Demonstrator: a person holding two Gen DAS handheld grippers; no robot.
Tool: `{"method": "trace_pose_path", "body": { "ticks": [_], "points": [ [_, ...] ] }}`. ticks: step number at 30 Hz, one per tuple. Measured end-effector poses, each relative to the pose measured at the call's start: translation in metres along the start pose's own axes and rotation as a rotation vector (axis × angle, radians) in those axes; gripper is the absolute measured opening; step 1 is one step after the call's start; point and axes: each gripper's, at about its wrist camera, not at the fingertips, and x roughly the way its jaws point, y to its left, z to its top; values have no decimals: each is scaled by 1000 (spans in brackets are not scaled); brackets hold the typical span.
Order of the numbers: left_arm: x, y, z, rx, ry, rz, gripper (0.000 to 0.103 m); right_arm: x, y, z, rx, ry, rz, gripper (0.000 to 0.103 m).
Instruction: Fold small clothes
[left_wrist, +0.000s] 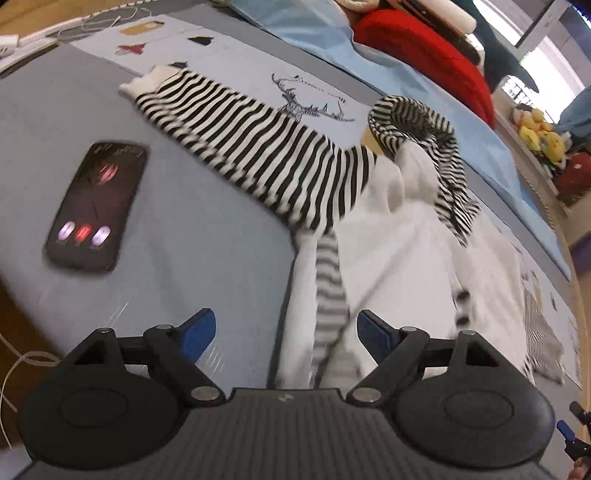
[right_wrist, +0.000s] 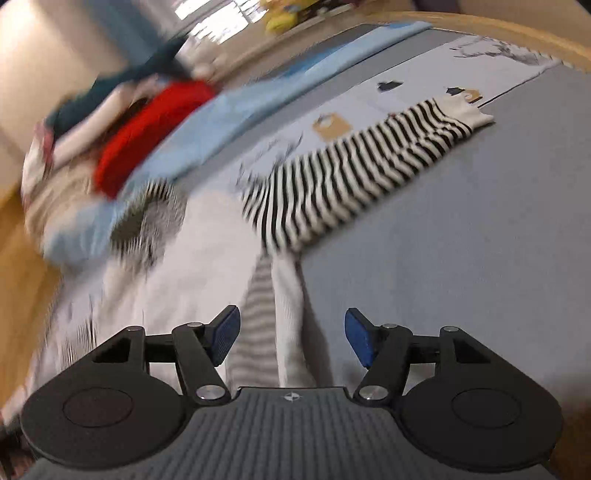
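From my left wrist camera I see the left gripper (left_wrist: 286, 332) with its blue-padded jaws spread wide and holding nothing, poised above the small white garment with black-and-white striped sleeves and hood (left_wrist: 406, 236), which lies spread on the grey-blue bed cover (left_wrist: 207, 236), one striped sleeve stretched out flat toward the far left. A black smartphone with a lit screen (left_wrist: 96, 206) rests on the cover just left of that sleeve, apart from it. My right gripper (right_wrist: 291, 338) is likewise open and empty, hanging over the garment's lower edge in a blurred view, with a red cushion (right_wrist: 147, 133) beyond.
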Motion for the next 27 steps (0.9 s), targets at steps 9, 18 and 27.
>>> {"method": "trace_pose_path", "body": {
  "ticks": [9,18,27],
  "points": [
    [104,-14,29,-47,102,64,88,144,6,51,126,66,-95,65],
    [121,-31,50,-10,59,127,17,187,29,72,14,-22,-201,3],
    [128,-36,53,45,35,146,33,193,-21,94,164,-24,-242,16]
  ]
}}
